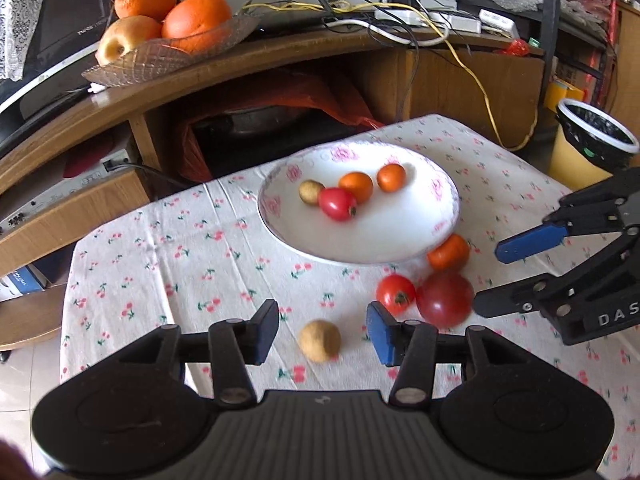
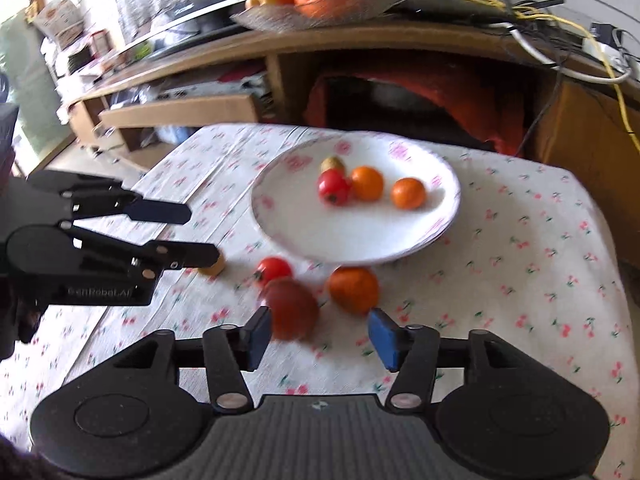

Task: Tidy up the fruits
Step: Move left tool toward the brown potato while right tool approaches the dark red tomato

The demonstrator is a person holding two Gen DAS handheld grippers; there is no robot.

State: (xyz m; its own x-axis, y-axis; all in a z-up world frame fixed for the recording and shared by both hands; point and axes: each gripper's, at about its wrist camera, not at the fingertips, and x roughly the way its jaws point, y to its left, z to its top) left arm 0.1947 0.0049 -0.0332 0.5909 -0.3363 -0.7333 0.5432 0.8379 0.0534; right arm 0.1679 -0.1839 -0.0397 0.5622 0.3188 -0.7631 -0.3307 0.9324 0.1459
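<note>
I judge the job about half done: four small fruits already lie in the white, pink-flowered plate [image 1: 404, 248], while four wait on the cherry-print cloth [image 1: 168, 248]. My left gripper [image 1: 322, 330] stands parted around the tan round fruit [image 1: 319, 340]. My right gripper [image 2: 318, 337] stands parted by the dark red tomato [image 2: 292, 309], neither pressing anything.

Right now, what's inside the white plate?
The plate holds four small fruits: a red one, two orange ones and a tan one. Nothing looks hidden.

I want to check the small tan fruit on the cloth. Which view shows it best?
The left wrist view: the tan fruit lies whole between its fingers. The right wrist view shows only a sliver behind the left claw.
</note>
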